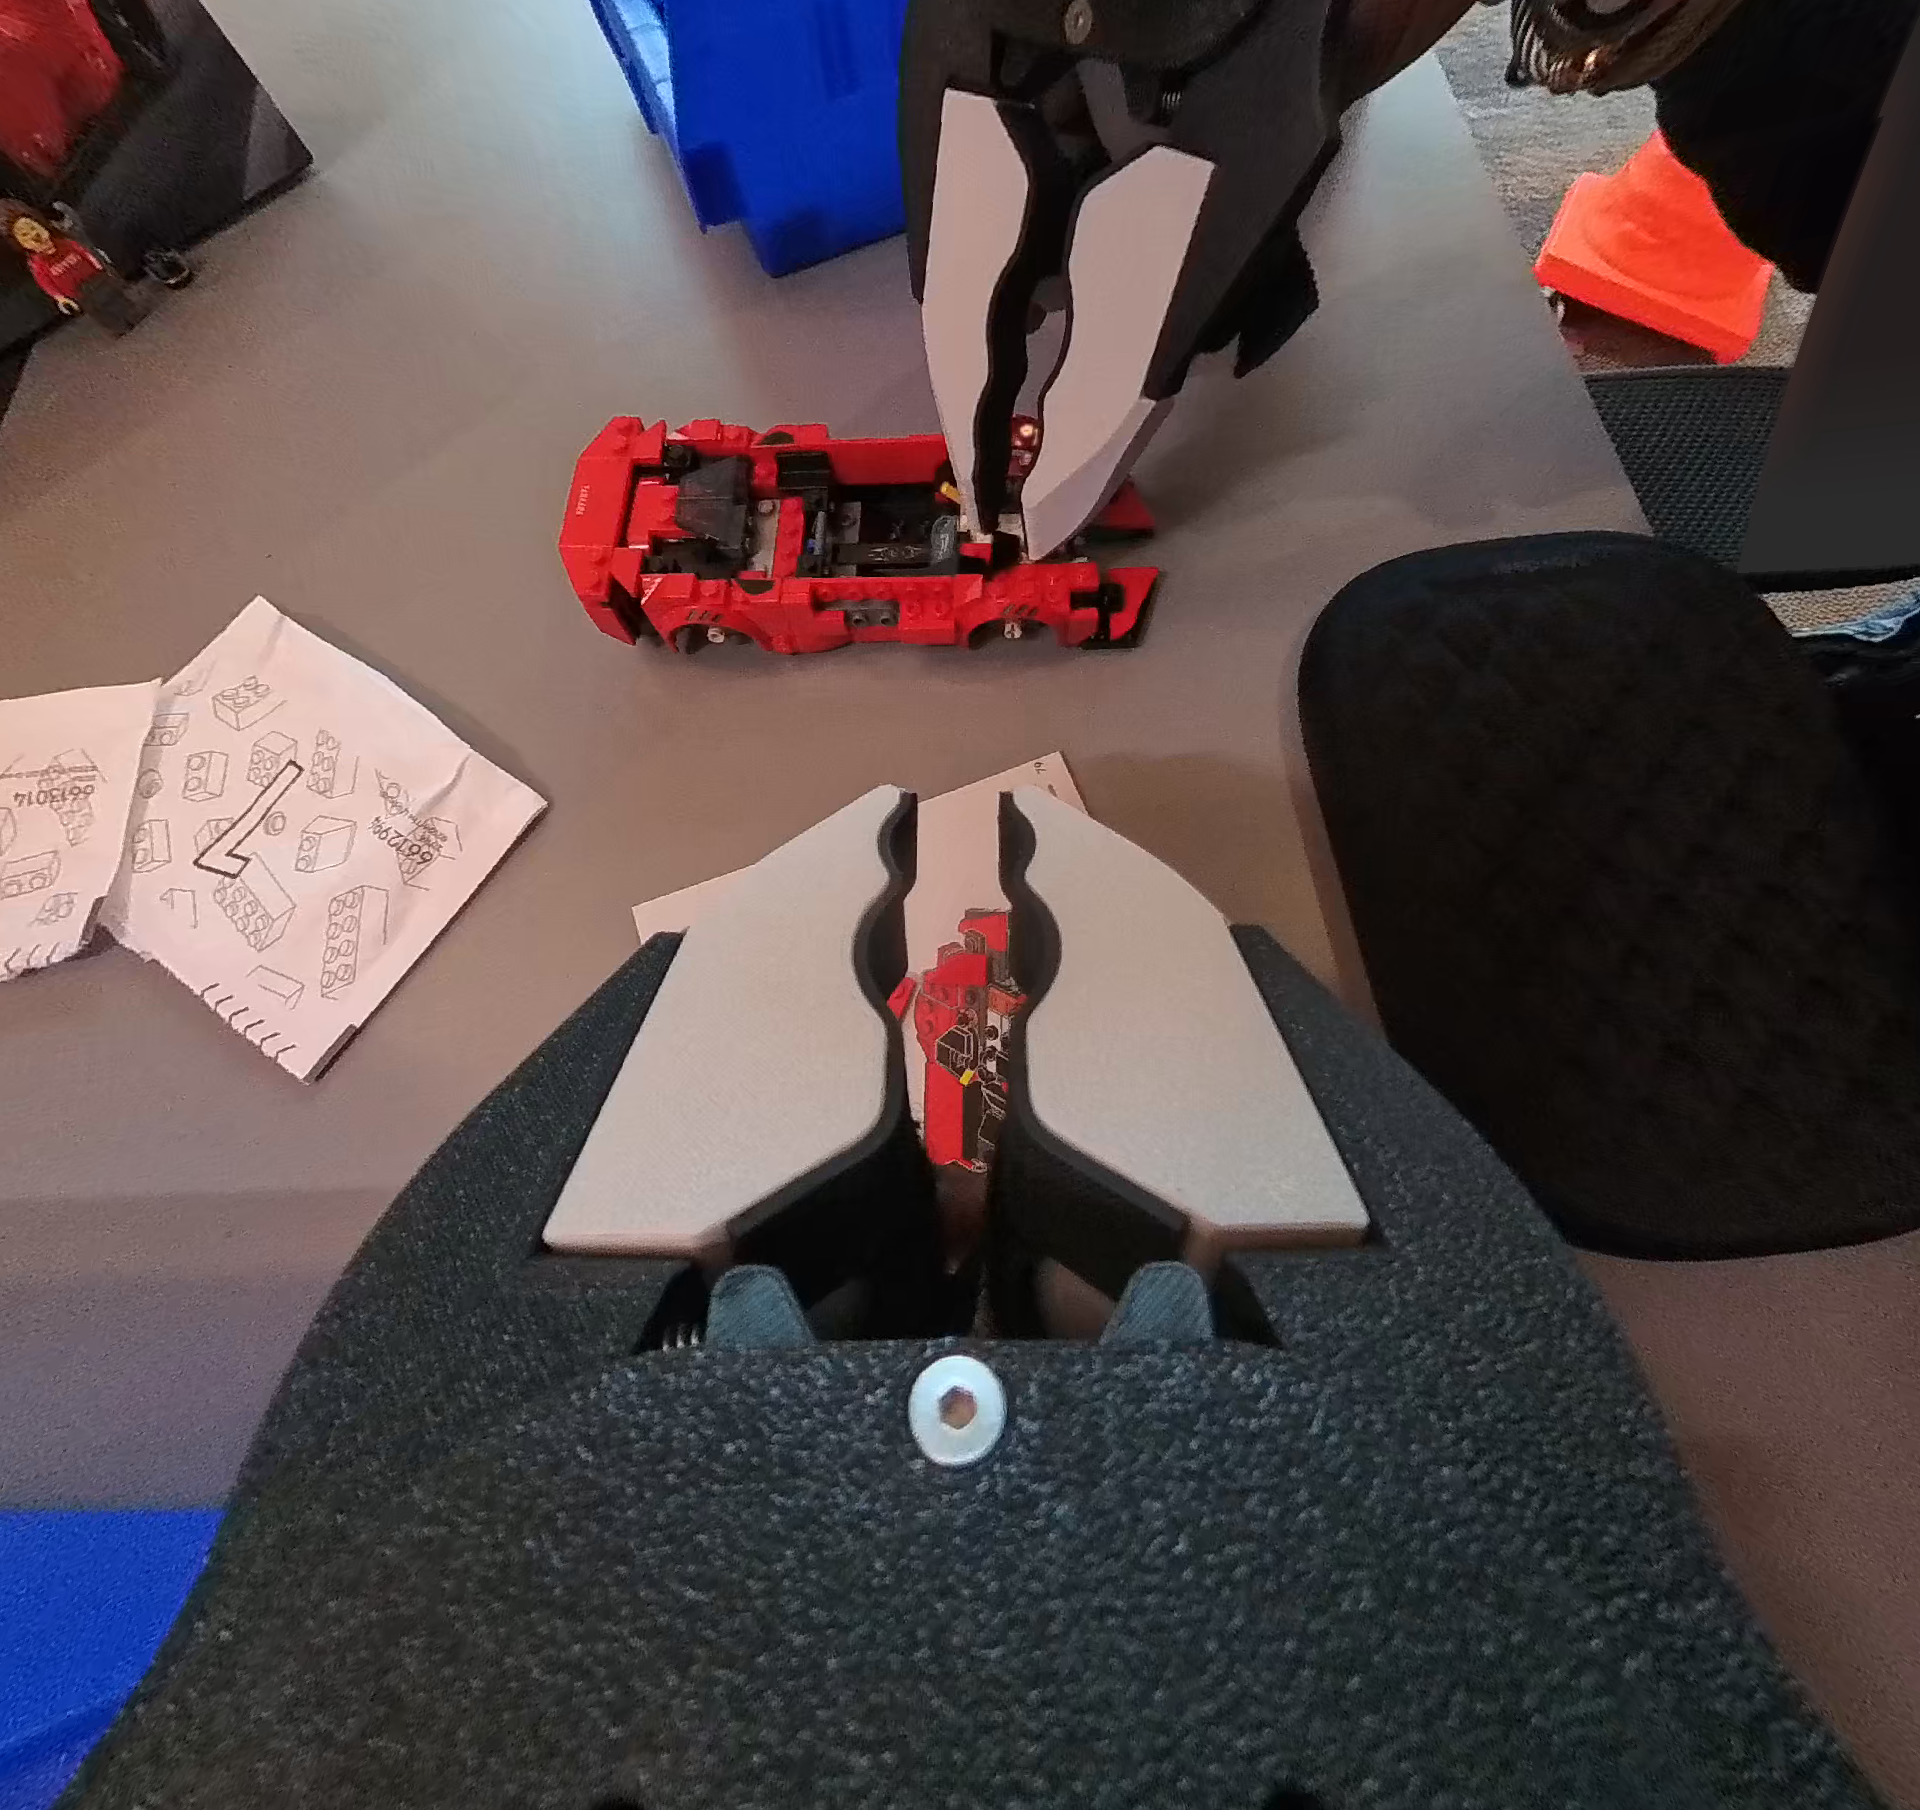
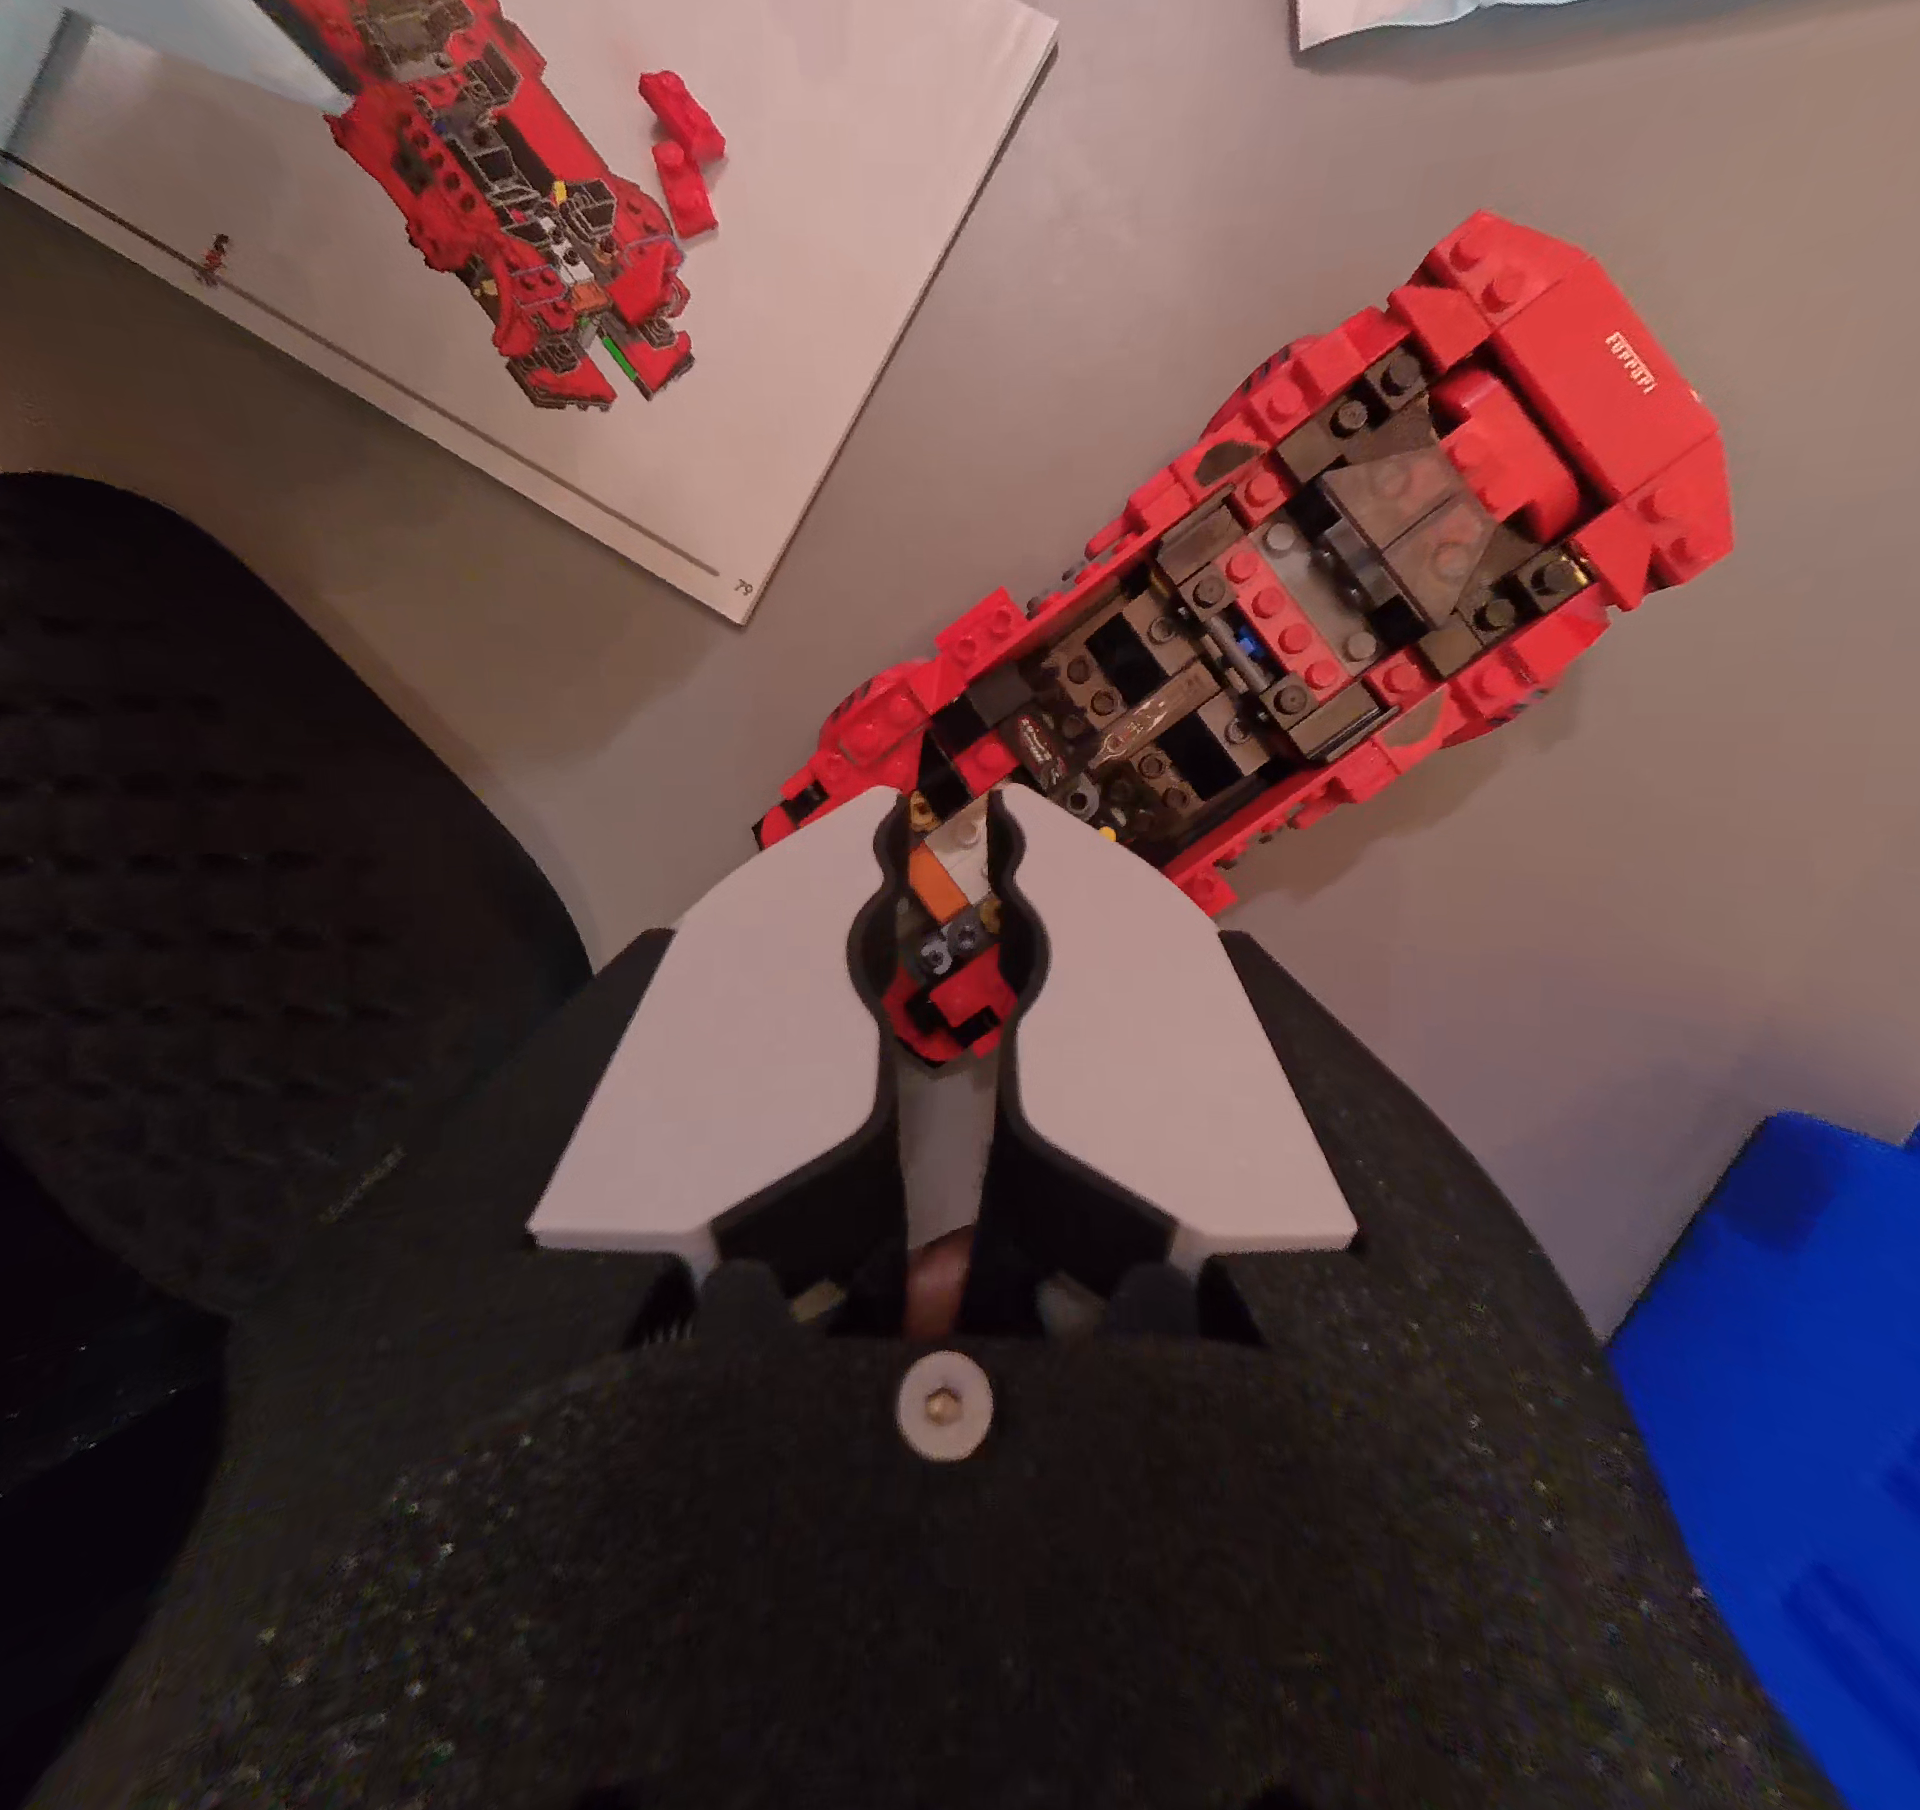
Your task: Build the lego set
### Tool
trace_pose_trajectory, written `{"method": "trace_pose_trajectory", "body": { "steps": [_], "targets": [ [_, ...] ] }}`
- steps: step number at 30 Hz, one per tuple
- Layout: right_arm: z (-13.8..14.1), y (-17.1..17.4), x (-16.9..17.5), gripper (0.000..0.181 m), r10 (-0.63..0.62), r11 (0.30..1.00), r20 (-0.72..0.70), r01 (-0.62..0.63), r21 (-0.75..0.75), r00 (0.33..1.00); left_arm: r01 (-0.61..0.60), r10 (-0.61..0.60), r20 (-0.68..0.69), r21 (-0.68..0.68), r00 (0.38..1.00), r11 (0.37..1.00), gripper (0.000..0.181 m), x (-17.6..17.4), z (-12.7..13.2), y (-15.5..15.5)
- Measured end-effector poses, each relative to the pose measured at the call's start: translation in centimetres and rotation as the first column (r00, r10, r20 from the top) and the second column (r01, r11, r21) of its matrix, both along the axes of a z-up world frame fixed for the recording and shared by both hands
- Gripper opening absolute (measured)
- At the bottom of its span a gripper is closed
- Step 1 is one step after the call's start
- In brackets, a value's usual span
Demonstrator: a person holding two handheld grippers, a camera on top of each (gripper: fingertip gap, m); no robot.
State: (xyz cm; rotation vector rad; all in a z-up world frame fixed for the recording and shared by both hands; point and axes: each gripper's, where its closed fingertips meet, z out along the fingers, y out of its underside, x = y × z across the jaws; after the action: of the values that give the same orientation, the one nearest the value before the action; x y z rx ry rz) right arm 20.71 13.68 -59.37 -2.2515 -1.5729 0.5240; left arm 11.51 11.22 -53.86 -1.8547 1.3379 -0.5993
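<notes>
In the left wrist view the left gripper (image 1: 956, 804) hovers nearest, its jaws narrow and empty above the instruction booklet (image 1: 961, 867). Farther on, mid-table, stands the red lego car (image 1: 831, 555). The right gripper (image 1: 1003, 534) points down into its right end, jaws narrow; whether it pinches anything I cannot tell. Beyond stands a blue bin (image 1: 769, 67).
</notes>
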Motion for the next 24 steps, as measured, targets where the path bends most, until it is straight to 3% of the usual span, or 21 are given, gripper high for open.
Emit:
{"method": "trace_pose_trajectory", "body": {
  "steps": [18,24],
  "targets": [
    [1.8,0.9,0.1,0.002,-0.008,1.000,-0.104,0.009,0.004,0.995,-0.001,0.001,0.015,0.003,1.000,1.000,0.014,-0.1,0.2,0.1],
    [4.6,-0.9,-2.1,0.002,0.158,0.984,-0.133,-0.144,0.106,0.978,0.004,-0.002,0.058,-0.032,0.998,0.999,0.014,0.9,0.7,-0.5]
  ]
}}
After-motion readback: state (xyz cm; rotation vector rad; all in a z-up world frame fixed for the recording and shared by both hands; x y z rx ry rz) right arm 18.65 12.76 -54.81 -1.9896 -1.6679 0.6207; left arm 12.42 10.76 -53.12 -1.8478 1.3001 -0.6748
